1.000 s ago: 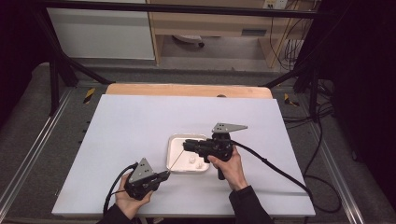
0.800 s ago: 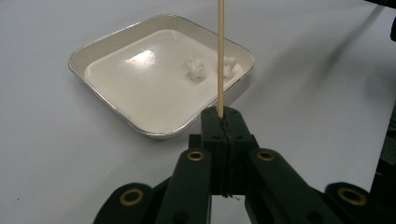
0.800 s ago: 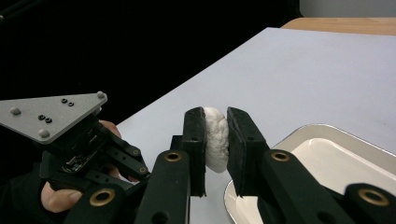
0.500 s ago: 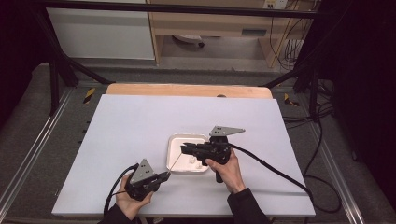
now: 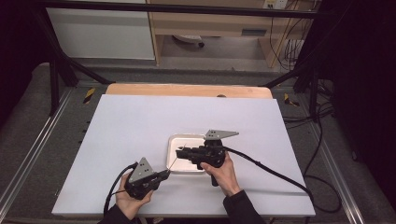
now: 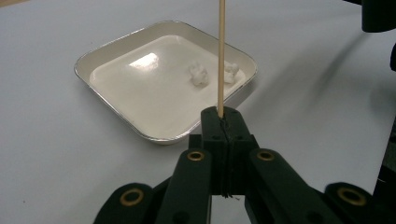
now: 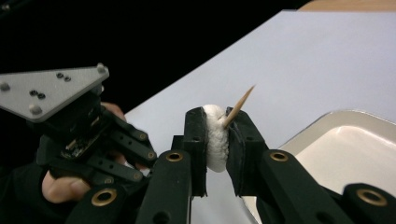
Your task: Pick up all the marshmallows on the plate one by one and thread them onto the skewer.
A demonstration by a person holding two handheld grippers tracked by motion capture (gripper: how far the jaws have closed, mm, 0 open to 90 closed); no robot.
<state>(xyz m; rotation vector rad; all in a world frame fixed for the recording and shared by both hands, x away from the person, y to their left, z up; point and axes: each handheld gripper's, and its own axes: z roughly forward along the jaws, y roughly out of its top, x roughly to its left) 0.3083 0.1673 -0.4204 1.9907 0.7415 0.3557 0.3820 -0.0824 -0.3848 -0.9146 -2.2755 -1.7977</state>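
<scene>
My left gripper (image 5: 161, 176) is shut on the base of a thin wooden skewer (image 5: 176, 158), which slants up toward the white tray (image 5: 173, 140). My right gripper (image 5: 180, 153) hovers over the tray, shut on a white marshmallow (image 7: 215, 137). The skewer's pointed tip (image 7: 239, 106) pokes out of the marshmallow beside the right jaw. In the left gripper view the skewer (image 6: 221, 56) rises straight from the closed left gripper (image 6: 222, 119), and two more marshmallows (image 6: 198, 74) lie in the tray (image 6: 93, 56) near its far corner.
The tray sits right of centre on a white table (image 5: 140, 121) with a wooden edge (image 5: 187, 89) at the back. Black cables (image 5: 275, 172) trail off to the right. The left hand and its grey plate (image 7: 51, 91) appear beyond the right gripper.
My right gripper has moved left and slightly nearer, carrying the marshmallow onto the skewer tip. The left gripper has barely moved.
</scene>
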